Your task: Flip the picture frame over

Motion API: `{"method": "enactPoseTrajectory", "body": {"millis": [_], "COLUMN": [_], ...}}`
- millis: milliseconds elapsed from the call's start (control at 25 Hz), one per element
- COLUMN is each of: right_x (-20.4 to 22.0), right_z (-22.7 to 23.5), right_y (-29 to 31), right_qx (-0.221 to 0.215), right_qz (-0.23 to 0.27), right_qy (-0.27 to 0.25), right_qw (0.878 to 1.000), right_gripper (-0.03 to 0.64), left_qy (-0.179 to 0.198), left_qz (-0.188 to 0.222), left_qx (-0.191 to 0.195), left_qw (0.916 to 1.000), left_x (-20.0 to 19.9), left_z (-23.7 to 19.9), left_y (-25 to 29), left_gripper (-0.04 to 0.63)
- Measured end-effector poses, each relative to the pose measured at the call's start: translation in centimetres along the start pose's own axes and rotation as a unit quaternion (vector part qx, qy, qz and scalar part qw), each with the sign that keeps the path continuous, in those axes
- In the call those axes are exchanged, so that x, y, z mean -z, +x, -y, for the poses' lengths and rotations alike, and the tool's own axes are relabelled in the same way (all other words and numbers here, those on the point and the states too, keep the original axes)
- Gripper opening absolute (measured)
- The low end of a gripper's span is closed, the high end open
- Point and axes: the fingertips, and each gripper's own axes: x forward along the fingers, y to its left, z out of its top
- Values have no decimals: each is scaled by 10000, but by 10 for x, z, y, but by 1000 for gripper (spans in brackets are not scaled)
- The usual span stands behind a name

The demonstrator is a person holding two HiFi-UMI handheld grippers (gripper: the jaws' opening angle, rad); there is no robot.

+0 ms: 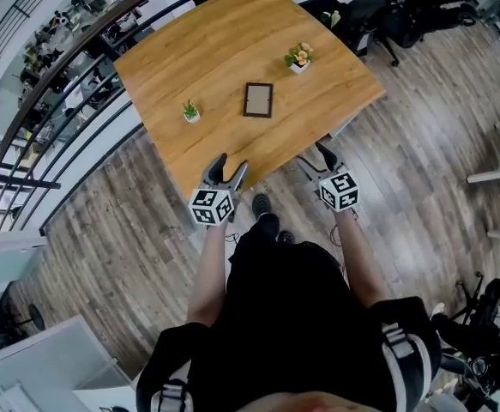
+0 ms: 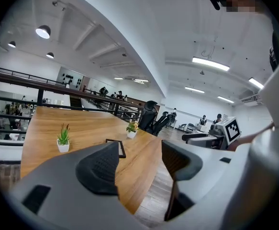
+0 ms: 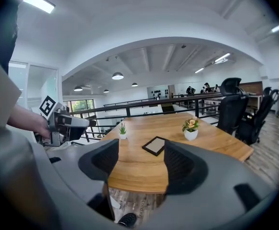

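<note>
Facing flat picture frame (image 1: pixel 258 99) at 12 o'clock; my left hand-held gripper (image 1: pixel 230 168), right hand-held gripper (image 1: pixel 316 158) wide, empty. Risk: thin edge slips, frame skids.

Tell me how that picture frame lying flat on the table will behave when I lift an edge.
The picture frame looks thin and rigid, so it should lift as one stiff piece. It lies flat on the smooth table, so a push would probably slide it. Its centre may be glass; handle gently.
</note>
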Motion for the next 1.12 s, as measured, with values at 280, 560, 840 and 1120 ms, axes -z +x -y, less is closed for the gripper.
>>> {"method": "enactPoseTrajectory", "body": {"millis": [280, 560, 840, 1120], "right_x": [-20, -33, -44, -44], "right_z": [27, 43, 57, 77], "right_y": [40, 82, 109, 133], "right_qx": [174, 262, 436, 491], "right_qz": [-10, -59, -80, -121], "right_qy": [99, 221, 229, 402], "right_qw": [9998, 9994, 9988, 9979], "right_gripper": [301, 301, 302, 298], "left_qy": [-67, -41, -28, -4], "left_qz": [-113, -301, -445, -597], "left_qx": [287, 500, 671, 685], "left_qw": [9995, 9983, 9968, 9959], "left_x": [-14, -28, -34, -35], "left_z": [-30, -62, -84, -102], "left_y": [49, 87, 115, 129], "left_gripper": [301, 301, 301, 301]}}
